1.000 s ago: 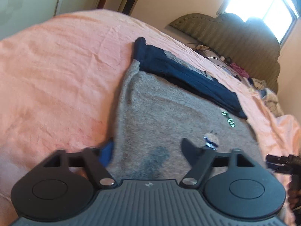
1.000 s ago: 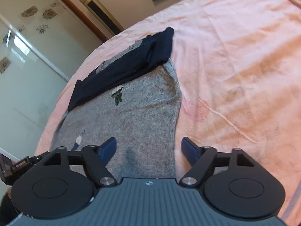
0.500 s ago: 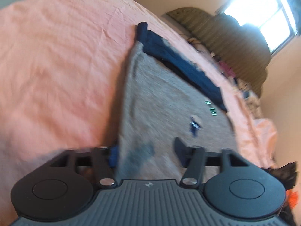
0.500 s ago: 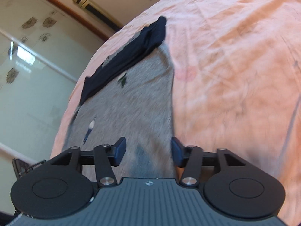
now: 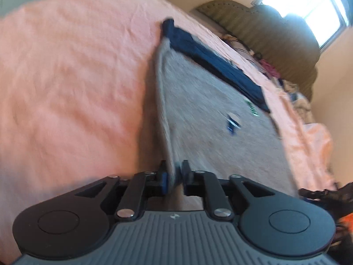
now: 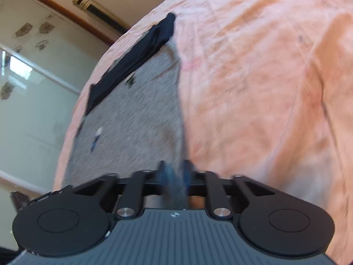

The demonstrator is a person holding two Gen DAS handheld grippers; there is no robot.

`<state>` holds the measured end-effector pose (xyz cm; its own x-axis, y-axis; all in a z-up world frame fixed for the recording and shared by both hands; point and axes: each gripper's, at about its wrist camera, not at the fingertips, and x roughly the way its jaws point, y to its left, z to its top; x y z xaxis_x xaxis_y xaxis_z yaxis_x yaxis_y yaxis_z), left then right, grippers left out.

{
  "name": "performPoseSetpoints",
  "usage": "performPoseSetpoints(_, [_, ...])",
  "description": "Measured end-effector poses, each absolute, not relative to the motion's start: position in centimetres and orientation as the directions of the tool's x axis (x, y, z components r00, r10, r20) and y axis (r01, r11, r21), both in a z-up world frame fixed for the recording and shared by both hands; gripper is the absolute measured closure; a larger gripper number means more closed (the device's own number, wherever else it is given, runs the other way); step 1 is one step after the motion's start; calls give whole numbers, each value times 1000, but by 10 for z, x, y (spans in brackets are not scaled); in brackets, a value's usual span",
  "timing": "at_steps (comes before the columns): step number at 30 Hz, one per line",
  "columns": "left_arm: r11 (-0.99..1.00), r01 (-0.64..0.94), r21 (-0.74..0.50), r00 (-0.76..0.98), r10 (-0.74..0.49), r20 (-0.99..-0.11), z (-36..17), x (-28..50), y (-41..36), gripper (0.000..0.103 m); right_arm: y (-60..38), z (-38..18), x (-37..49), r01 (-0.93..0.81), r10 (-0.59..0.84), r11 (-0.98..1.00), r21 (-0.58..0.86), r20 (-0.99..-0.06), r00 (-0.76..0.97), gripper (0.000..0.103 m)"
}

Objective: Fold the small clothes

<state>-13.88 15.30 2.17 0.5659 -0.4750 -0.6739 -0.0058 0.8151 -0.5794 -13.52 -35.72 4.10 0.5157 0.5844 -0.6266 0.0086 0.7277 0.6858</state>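
While both grippers, left (image 5: 175, 174) closing and right (image 6: 175, 174) easing apart, pinch the grey garment (image 5: 211, 121) near corners, lift evenly toward its far navy band (image 5: 211, 64) over the bed (image 5: 66, 77).

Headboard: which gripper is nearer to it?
Right. The right gripper, opening around the grey sweater, stands toward the headboard; the left gripper, closing on the same sweater, is farther from it.
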Motion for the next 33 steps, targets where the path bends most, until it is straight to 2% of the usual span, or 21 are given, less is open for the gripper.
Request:
performPoseSetpoints(1, [781,-10,-624,555,-515,-654,19,-147,154,63,-352,44,-143,-18,612,718,696,-619,492,29])
performPoseSetpoints(2, [753,-10,-658,559,-542,-628,18,-158,154,46,-346,44,-149,-31,638,706,708,-616,463,22])
performPoseSetpoints(4, [739,-7,-674,559,-556,-616,18,-172,150,42,-335,37,-160,-22,666,686,727,-615,422,22])
performPoseSetpoints(5, [745,-2,-667,558,-553,-619,19,-175,147,43,-330,37,-164,-39,662,691,722,-610,435,27])
performPoseSetpoints(6, [753,-2,-658,562,-543,-624,19,-176,145,57,-327,36,-165,-47,649,709,703,-625,434,46])
performPoseSetpoints(7, [769,-10,-640,555,-528,-643,18,-174,144,77,-326,35,-165,-35,630,728,684,-649,426,64])
performPoseSetpoints(8, [798,-23,-603,528,-502,-685,15,-170,143,97,-328,33,-167,-21,618,741,672,-669,413,88])
performPoseSetpoints(12, [861,33,-508,550,-440,-710,25,-173,156,97,-350,32,-177,-2,601,745,667,-671,435,93])
performPoseSetpoints(15, [871,52,-489,539,-437,-721,23,-173,162,96,-359,24,-178,32,618,713,700,-650,442,98])
performPoseSetpoints(17, [880,90,-467,523,-441,-729,29,-174,159,93,-361,27,-176,52,629,699,713,-648,428,90])
performPoseSetpoints(19, [897,109,-428,535,-416,-736,45,-174,162,91,-364,47,-175,44,584,736,676,-665,466,66])
performPoseSetpoints(20, [913,104,-395,565,-381,-732,55,-173,164,88,-365,61,-172,30,540,763,645,-663,518,37])
performPoseSetpoints(21, [928,104,-358,614,-343,-711,68,-169,165,81,-362,74,-166,10,493,798,602,-662,565,17])
performPoseSetpoints(22, [936,103,-337,665,-317,-676,79,-162,163,72,-354,87,-156,-20,453,831,557,-654,605,12])
performPoseSetpoints(24, [943,81,-322,759,-268,-594,95,-136,146,12,-332,103,-125,-77,411,866,493,-617,672,11])
performPoseSetpoints(25, [945,74,-318,797,-248,-550,98,-119,133,6,-315,106,-101,-104,414,869,483,-597,687,11])
performPoseSetpoints(26, [949,78,-307,831,-232,-506,97,-101,116,6,-299,105,-73,-123,419,868,481,-577,701,8])
performPoseSetpoints(27, [954,90,-285,843,-226,-488,93,-81,97,6,-284,102,-51,-136,425,865,484,-562,709,1])
performPoseSetpoints(29, [971,95,-219,826,-200,-528,76,-36,56,6,-248,87,8,-127,405,880,457,-585,702,1])
performPoseSetpoints(32, [986,117,-120,754,-166,-635,42,5,13,7,-204,53,63,-46,281,941,335,-698,658,5])
performPoseSetpoints(33, [990,116,-74,730,-136,-669,29,9,3,7,-195,41,66,-17,229,957,289,-719,656,2])
